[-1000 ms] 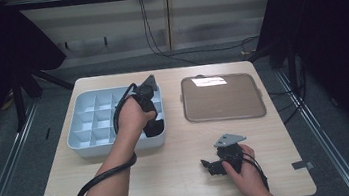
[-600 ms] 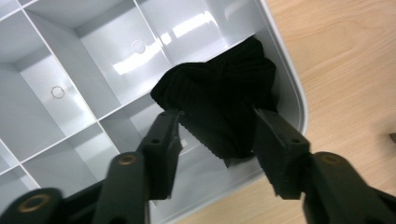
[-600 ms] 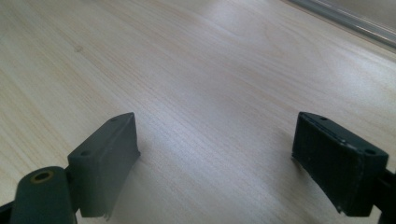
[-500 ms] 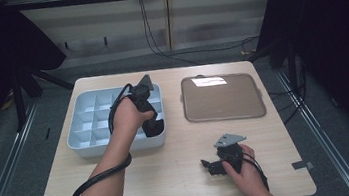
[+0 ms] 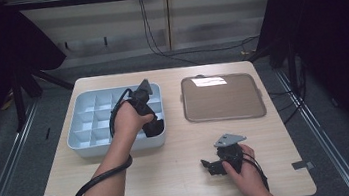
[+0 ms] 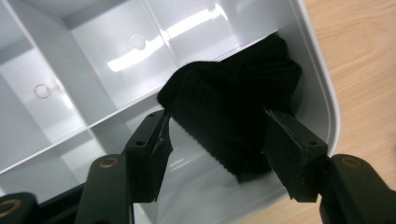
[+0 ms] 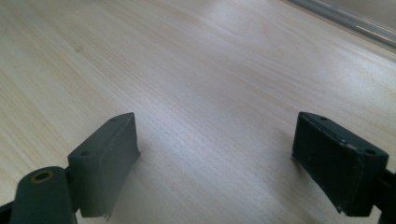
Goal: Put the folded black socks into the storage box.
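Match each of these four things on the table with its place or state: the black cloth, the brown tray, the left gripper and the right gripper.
Things:
1. black cloth
2. brown tray
3. left gripper
4. right gripper

Places or states:
A. jaws open over bare wooden table
B. lies in a corner compartment of the grey organiser
C. jaws open on either side of the cloth
D. sits right of the organiser

Pairs: 1-B, 2-D, 3-C, 4-A

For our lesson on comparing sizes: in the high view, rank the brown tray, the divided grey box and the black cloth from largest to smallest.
1. Divided grey box and brown tray: too alike to rank.
2. Black cloth: clearly smallest, partly hidden in the box's corner compartment.
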`<move>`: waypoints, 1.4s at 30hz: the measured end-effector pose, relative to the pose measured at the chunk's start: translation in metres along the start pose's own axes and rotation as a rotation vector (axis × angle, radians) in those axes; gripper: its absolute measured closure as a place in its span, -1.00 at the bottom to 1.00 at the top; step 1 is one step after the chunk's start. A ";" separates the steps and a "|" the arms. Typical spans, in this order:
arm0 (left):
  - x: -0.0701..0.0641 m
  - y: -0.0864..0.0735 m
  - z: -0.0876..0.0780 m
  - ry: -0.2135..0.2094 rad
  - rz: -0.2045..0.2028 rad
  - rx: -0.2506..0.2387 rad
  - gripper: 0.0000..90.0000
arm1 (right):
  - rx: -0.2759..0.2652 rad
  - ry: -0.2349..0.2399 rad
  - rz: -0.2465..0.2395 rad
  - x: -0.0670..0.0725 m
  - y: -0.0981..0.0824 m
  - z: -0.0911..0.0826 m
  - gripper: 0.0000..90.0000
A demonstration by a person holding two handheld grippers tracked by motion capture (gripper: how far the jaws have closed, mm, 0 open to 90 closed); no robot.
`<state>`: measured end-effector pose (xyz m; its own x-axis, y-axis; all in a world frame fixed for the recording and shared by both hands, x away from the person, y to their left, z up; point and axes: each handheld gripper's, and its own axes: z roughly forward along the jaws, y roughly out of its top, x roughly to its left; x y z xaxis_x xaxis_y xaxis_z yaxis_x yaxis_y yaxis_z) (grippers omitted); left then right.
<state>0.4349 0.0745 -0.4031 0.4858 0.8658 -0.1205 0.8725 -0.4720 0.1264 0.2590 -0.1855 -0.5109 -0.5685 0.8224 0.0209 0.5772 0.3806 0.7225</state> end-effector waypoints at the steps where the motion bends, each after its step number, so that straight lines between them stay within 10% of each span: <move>1: -0.002 0.001 0.000 -0.002 0.013 0.009 -0.05 | -0.001 0.001 0.001 0.000 0.000 0.000 -0.69; 19: -0.017 0.007 -0.001 0.031 0.087 0.006 0.70 | 0.000 0.000 -0.001 0.000 0.000 0.000 -0.69; 42: -0.017 0.010 0.034 0.012 0.055 0.074 0.94 | 0.000 0.002 -0.001 0.000 0.000 0.000 -0.69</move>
<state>0.4373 0.0494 -0.4336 0.5325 0.8401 -0.1032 0.8464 -0.5292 0.0594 0.2589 -0.1854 -0.5110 -0.5703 0.8212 0.0211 0.5763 0.3817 0.7227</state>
